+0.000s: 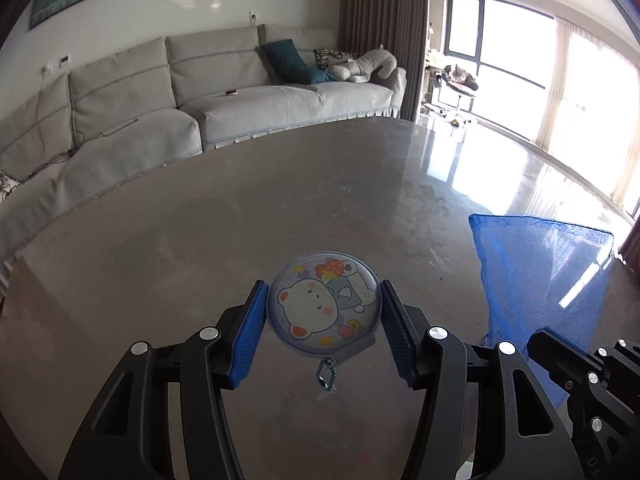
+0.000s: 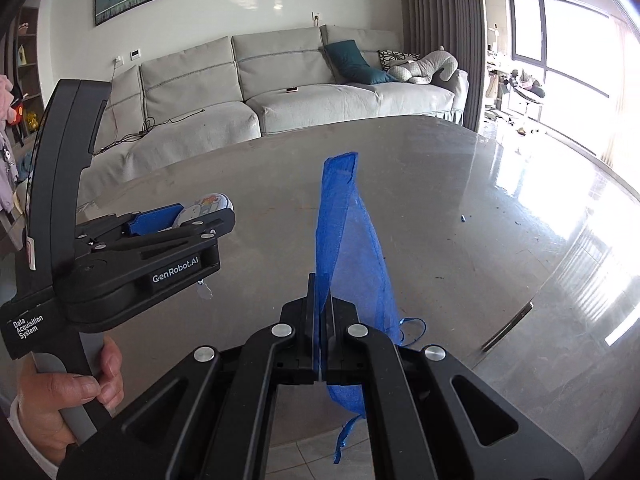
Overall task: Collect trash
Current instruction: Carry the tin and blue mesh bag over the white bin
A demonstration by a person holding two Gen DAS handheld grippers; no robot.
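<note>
Round case [image 1: 324,304] grey-blue, cartoon bear print; mesh bag [image 2: 348,240] blue; table [image 1: 240,208] grey-brown, perhaps stone-veined; tool pads [image 1: 250,336] blue.

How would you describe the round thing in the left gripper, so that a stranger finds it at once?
Above the grey table, the left gripper is shut on a flat round tin. Unlike the plain blue mesh bag beside it, its lid shows a cartoon bear.
</note>
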